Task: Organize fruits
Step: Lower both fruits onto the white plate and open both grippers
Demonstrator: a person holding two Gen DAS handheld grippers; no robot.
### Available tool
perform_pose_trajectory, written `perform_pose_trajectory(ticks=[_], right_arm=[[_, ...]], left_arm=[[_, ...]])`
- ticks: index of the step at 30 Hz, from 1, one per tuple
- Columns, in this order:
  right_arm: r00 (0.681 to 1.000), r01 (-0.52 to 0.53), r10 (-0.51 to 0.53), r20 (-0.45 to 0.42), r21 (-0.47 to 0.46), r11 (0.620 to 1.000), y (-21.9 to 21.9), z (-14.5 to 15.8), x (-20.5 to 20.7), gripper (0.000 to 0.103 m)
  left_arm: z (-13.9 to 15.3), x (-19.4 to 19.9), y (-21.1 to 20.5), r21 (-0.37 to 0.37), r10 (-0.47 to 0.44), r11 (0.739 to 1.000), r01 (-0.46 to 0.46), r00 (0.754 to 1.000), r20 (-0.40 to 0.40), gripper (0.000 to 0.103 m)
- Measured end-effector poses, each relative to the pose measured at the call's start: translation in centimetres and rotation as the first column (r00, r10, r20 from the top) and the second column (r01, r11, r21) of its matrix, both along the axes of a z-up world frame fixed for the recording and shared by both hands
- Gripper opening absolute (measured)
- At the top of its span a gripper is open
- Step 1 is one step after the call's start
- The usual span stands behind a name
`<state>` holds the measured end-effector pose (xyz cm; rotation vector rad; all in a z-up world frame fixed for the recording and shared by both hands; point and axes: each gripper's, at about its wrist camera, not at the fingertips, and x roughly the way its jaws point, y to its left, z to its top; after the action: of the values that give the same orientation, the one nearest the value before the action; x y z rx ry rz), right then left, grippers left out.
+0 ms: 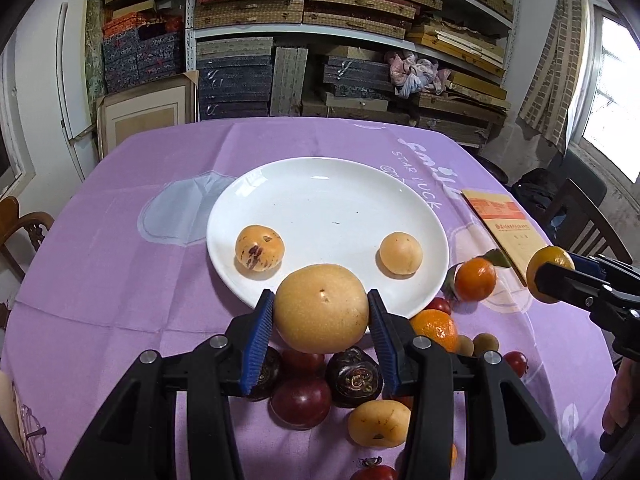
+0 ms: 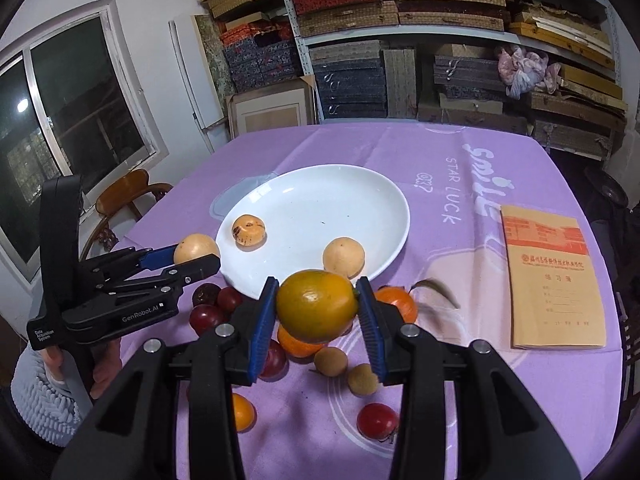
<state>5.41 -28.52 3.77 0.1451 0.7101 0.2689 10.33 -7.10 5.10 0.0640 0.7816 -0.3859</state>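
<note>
My left tongs (image 1: 321, 316): closed on 1 large tan round fruit (image 1: 322, 308), blue pads pressed to both its sides, held just at the near rim of the white plate (image 1: 320, 184).

My right tongs (image 2: 316, 308): closed on 1 yellow-green citrus (image 2: 316, 306), held above the loose fruit near the plate's front edge. From the left wrist view the same citrus shows at the right, gripped at the tips.

On the plate: 2 small tan fruits, 1 blotched with brown marks (image 1: 259, 253) at the left, 1 plain (image 1: 400, 253) at the right, well apart from each other.

On the bench (image 1: 100, 240), purple cloth, in front of the plate:
- 2 oranges, 1 with a leaf (image 1: 475, 279), 1 nearer me (image 1: 436, 328);
- 1 dark red plum-like fruit (image 1: 301, 402);
- 1 dark wrinkled fruit (image 1: 354, 378);
- 1 small tan fruit (image 1: 379, 423);
- 2 small brown longan-like balls (image 2: 330, 361);
- 1 small red tomato-like fruit (image 2: 377, 421);
- 1 small orange fruit (image 2: 242, 412).

Right side of the bench: 1 brown paper notebook (image 2: 554, 276), flat, well apart from the plate.

Behind the bench: shelving stacked with boxes (image 1: 248, 16).
</note>
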Motion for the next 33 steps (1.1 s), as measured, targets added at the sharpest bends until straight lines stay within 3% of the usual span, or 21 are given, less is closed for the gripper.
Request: perform_pose_trajectory(ticks=[7,11,20,27,33], right_arm=[[1.0,0.021,-0.021,-0.015,-0.045,0.999,0.1,-0.5,2.6,0.039],[0.999,0.031,-0.035,-0.037,-0.085,0.996,1.0,-1.4,6.9,0.039],[0.979,0.057,-0.076,-0.19,-0.103,0.993,1.1,-5.5,17.5,0.039],[0.973,0.061,-0.084,-0.213,-0.112,0.992,1.0,-7.1,19.7,0.04],[0.983,0.055,-0.074,-0.167,-0.113,0.992,1.1,-5.5,18.9,0.044]], left_arm=[[-0.3,0.7,-0.6,0.021,0.002,1.0,-0.002,1.0,0.005,0.047],[-1.0,2.3,-1.6,0.048,-0.003,0.999,0.003,1.0,-0.007,0.047],[-3.8,5.8,-3.7,0.078,0.004,0.997,0.001,0.997,-0.072,0.047],[-5.3,7.1,-3.9,0.092,0.004,0.996,0.006,0.994,-0.108,0.047],[-5.1,7.2,-3.8,0.089,0.017,0.996,-0.009,0.996,-0.092,0.049]])
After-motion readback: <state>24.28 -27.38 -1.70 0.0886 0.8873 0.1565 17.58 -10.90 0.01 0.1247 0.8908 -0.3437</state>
